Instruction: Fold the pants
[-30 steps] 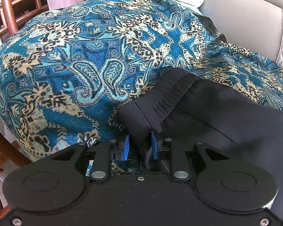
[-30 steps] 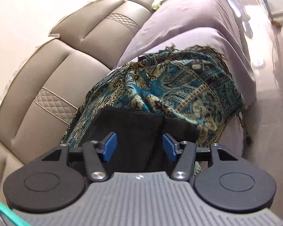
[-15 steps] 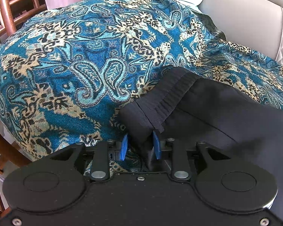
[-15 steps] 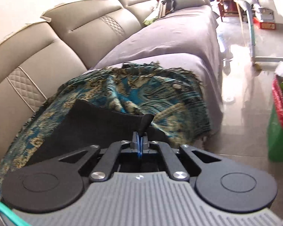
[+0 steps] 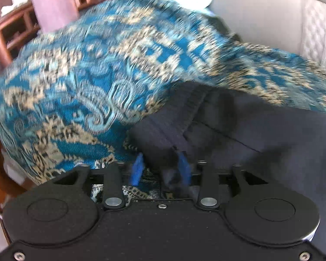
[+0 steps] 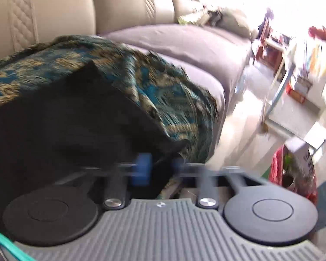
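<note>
The beige sofa (image 6: 54, 6) carried a teal paisley throw (image 5: 97, 69), and the black pants (image 5: 271, 143) lay across it, long axis running along the seat, waistband toward the left gripper (image 5: 160, 169). Both grippers' jaws were opening, cloth corners loose between them; the right gripper (image 6: 158, 169) was best drawn back gently so the fold stayed flat.

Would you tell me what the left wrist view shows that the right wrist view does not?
Only the left wrist view shows the pants' gathered waistband and wooden furniture. Only the right wrist view shows the grey seat cover, the shiny floor and a red bag. Both show the black pants, the teal paisley throw and the beige sofa back.
</note>
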`<state>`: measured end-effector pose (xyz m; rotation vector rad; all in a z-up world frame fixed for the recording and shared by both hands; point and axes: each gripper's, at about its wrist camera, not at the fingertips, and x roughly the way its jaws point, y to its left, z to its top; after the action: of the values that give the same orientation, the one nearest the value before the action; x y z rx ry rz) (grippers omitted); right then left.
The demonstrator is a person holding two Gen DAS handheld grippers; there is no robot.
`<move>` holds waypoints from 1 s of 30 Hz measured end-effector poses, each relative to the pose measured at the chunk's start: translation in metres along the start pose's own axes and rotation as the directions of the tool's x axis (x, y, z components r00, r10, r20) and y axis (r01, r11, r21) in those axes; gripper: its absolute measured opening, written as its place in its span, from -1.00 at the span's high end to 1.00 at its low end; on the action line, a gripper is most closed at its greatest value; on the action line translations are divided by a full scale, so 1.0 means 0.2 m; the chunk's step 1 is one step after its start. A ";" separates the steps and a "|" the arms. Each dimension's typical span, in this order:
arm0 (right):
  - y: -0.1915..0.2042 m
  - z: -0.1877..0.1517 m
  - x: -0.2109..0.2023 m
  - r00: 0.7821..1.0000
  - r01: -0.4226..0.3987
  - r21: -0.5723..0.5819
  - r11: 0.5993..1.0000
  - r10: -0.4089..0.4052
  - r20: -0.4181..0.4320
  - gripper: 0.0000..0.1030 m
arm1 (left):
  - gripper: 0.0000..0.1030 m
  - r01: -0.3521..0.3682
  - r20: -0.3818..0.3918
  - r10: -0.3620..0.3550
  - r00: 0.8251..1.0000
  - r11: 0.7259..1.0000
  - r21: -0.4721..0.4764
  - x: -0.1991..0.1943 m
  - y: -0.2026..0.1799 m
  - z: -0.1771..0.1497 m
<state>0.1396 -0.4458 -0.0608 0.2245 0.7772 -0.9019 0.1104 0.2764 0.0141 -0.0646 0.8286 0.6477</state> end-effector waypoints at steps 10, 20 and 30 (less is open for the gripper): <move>0.49 0.04 -0.58 0.831 -0.527 -0.171 0.833 0.547 0.102 -0.60 | -0.03 0.282 0.197 -0.298 0.934 0.953 0.108 -0.46 -0.21 -0.12; 1.46 -0.09 -0.96 0.386 -0.905 -0.309 0.292 0.869 -0.308 -0.43 | 0.13 0.564 0.084 -0.610 0.788 0.769 0.301 -0.57 -0.78 -0.49; 1.98 -0.36 -1.10 0.450 -0.861 -0.449 0.238 0.767 -0.457 -0.30 | 0.14 0.476 0.159 -0.566 0.809 0.789 0.389 -0.55 -0.97 -0.68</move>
<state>0.3275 -0.0291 -0.0143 0.0589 0.9000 0.4681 0.0734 0.0229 -0.0393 0.0972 0.6032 -0.0273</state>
